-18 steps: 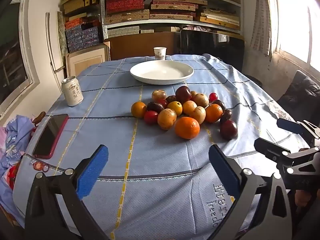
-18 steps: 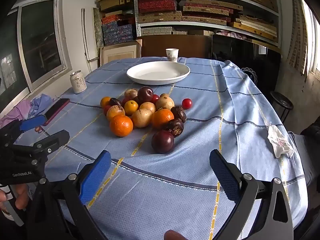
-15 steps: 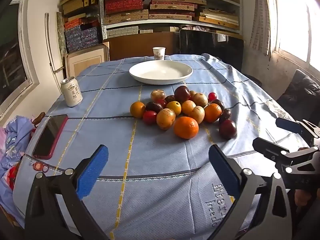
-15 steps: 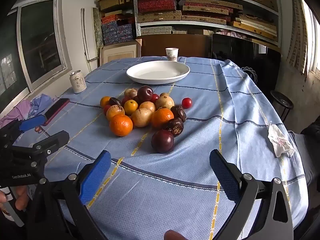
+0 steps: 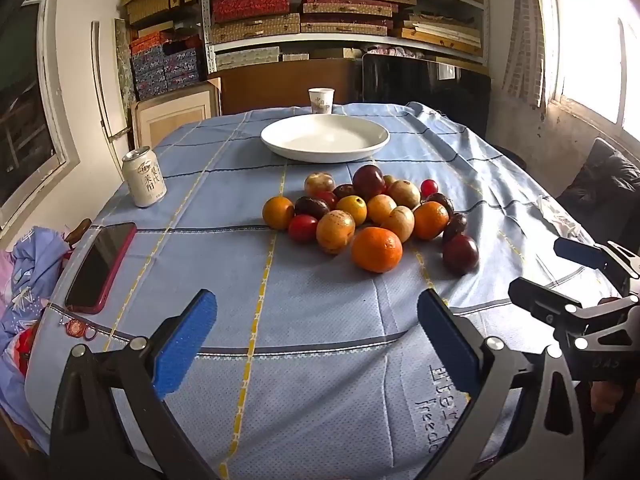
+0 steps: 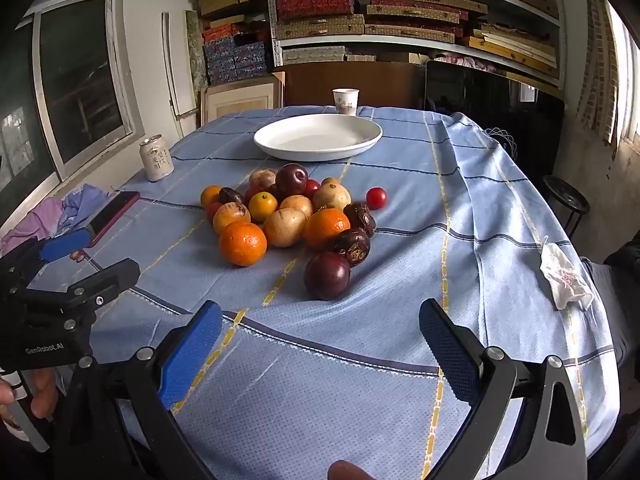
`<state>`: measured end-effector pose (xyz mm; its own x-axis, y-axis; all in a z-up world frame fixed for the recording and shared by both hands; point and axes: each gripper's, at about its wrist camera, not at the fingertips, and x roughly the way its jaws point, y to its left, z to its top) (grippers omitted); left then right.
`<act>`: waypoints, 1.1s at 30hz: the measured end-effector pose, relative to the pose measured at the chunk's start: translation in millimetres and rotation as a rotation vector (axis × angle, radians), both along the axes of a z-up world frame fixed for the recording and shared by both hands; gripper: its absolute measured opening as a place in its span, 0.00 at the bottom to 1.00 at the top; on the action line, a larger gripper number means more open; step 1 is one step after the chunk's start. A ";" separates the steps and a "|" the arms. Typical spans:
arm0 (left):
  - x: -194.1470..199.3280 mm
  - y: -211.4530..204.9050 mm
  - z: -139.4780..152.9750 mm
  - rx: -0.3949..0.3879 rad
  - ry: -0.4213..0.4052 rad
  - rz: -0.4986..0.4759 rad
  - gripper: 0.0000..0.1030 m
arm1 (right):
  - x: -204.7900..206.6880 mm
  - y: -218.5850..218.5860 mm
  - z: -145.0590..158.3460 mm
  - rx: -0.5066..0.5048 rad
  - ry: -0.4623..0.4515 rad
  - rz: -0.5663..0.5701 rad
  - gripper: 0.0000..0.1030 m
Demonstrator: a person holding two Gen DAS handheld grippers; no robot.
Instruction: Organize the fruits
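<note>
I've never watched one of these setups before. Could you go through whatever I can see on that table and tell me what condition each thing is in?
left gripper: open, holding nothing
right gripper: open, holding nothing
white plate: empty, upright
pile of fruit: loose on the tablecloth, none on the plate
drink can: standing upright
paper cup: upright behind the plate
phone: lying flat, screen dark
crumpled tissue: lying at the table's edge

The table is covered by a light-blue cloth with yellow and dark grid lines (image 5: 224, 264). Directly on it lie a wide white shallow plate (image 5: 325, 138), a mixed fruit pile (image 5: 368, 212), a white drink can (image 5: 144, 177), a red-cased phone (image 5: 100, 266), a small paper cup (image 5: 321, 101) and a crumpled white tissue (image 6: 564, 276).
</note>
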<state>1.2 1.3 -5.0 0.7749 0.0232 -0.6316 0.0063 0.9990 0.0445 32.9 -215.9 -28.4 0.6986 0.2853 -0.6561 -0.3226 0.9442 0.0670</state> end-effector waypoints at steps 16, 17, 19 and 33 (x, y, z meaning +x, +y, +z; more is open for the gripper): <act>2.1 1.7 -3.7 -0.001 0.016 0.003 0.96 | 1.7 3.0 -1.6 -0.006 0.017 0.007 0.97; 2.1 2.0 -4.0 -0.002 0.018 0.004 0.96 | 1.6 2.9 -1.7 -0.006 0.016 0.007 0.97; 2.2 2.4 -4.9 -0.004 0.020 0.004 0.96 | 1.6 3.0 -1.8 -0.006 0.016 0.006 0.97; 2.8 2.7 -6.6 -0.004 0.027 0.003 0.96 | 2.2 2.6 -3.2 -0.004 0.021 0.004 0.97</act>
